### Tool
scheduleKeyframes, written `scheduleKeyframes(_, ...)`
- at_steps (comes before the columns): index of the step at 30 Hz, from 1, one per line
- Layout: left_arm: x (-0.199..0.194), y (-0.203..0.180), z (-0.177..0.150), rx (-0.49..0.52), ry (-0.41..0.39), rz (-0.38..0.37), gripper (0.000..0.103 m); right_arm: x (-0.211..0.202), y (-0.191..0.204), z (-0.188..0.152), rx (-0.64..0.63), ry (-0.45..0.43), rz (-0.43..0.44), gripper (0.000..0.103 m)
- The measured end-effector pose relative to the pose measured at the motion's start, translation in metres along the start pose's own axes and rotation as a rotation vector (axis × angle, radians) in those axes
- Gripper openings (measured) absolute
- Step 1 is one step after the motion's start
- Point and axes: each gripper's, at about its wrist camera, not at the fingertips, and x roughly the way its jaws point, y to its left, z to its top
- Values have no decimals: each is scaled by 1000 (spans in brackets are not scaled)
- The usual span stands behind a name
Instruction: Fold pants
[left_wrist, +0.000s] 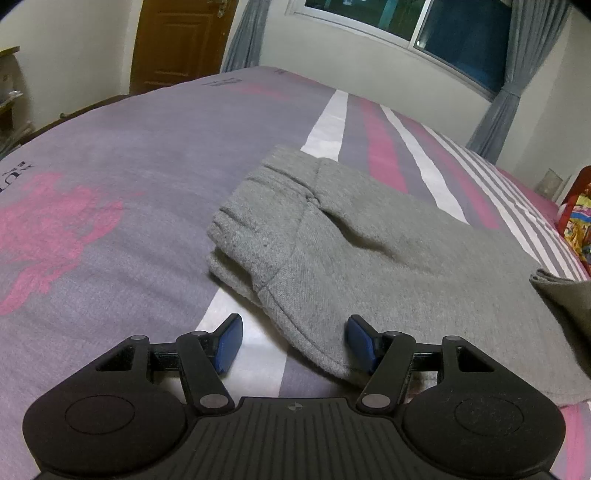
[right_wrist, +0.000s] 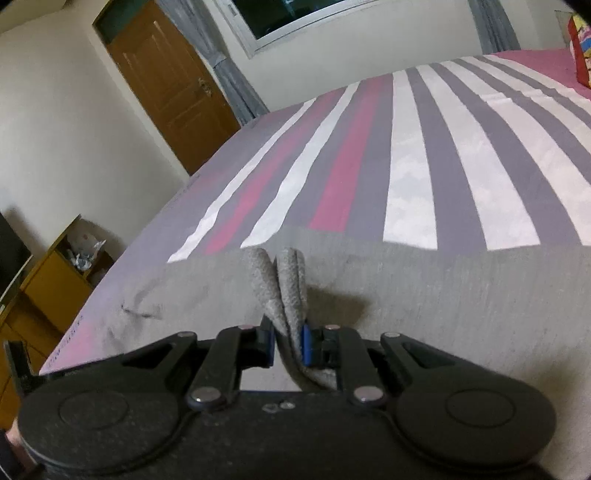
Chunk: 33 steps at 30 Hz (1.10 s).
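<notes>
Across the middle of the left wrist view, the grey pants (left_wrist: 332, 236) lie folded on the striped bed (left_wrist: 110, 155). At the bottom of that frame the left tongs (left_wrist: 293, 341) stand open, the right-hand pad over the pants' near edge, nothing pinched. Low centre of the right wrist view, the right tongs (right_wrist: 288, 341) are clamped on a bunched fold of the pants.

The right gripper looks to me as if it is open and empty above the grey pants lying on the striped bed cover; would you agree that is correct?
Not quite: the right gripper is not open and empty. The right wrist view shows its jaws shut on a bunched fold of the grey pants. The rest holds: the pants do lie on the striped bed cover.
</notes>
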Motion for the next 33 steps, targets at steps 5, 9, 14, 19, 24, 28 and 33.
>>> scheduleKeyframes(5,0,0,0,2,1,0,63,7,24,-15,-118,16,0,13)
scheduleKeyframes(9,1,0,0,6,5,1,63,16,41,-34,-255,73,-1,17)
scheduleKeyframes(14,1,-1,1,1,13,6,64,28,71,-67,-449,131,16,59)
scheduleKeyframes(19,-2,-2,1,1,19,7,64,5,79,-61,-419,46,47,57)
scheduleKeyframes(24,-4,-2,2,-4,24,11,64,-39,47,-41,-310,-93,-86,57)
scheduleKeyframes(28,-2,-2,0,-19,24,17,66,-54,10,-27,-201,-79,-201,52)
scheduleKeyframes(33,-4,-5,-1,-17,29,28,69,-14,4,-44,-162,111,-110,52)
